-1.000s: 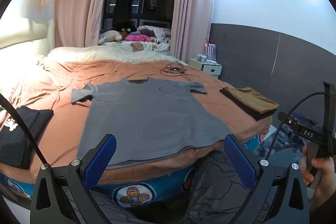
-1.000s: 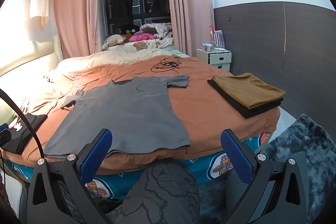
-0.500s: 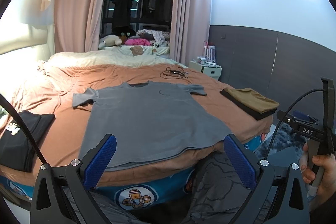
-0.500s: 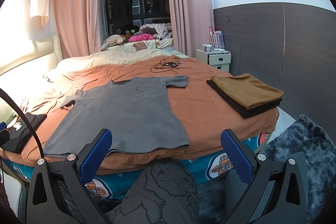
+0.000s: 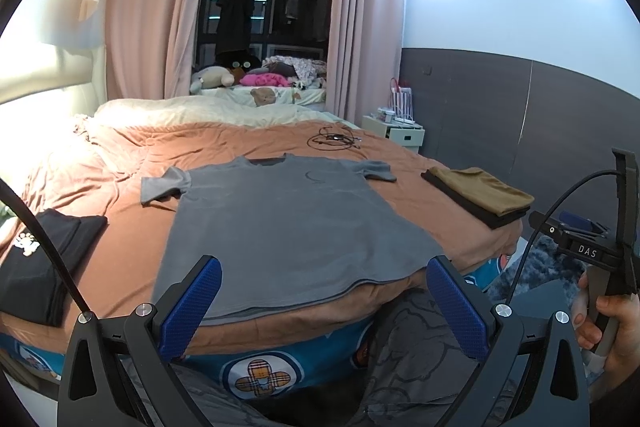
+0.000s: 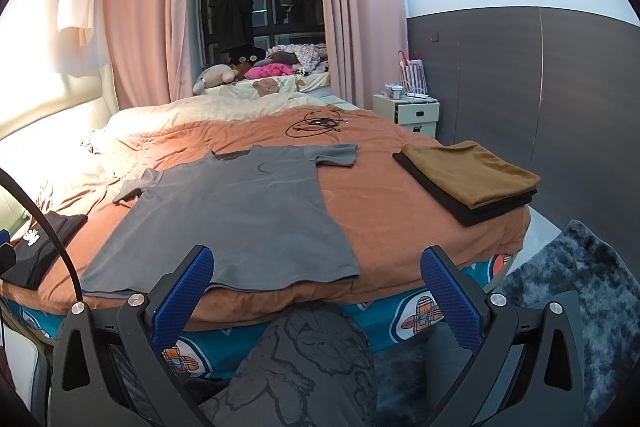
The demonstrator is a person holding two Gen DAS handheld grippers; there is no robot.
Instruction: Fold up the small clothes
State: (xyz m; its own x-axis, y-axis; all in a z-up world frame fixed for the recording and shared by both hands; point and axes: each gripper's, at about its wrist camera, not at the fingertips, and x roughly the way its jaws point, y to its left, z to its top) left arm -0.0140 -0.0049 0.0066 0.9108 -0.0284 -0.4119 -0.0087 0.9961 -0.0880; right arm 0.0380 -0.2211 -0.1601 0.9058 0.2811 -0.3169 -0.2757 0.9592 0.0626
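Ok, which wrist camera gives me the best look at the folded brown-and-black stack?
The right wrist view: the folded stack sits large and whole on the bed's right edge, layers visible. In the left wrist view it is smaller and pushed toward the frame's side.

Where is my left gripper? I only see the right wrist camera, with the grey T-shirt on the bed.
Observer: The left wrist view shows the left gripper open, pointing at the near hem of the grey T-shirt and not touching it.
Operator: Who holds my right one?
Observer: A hand grips the handle of the right gripper, at the right edge of that view.
Operator: Is anything written on it?
Observer: Yes, a label on it reads DAS.
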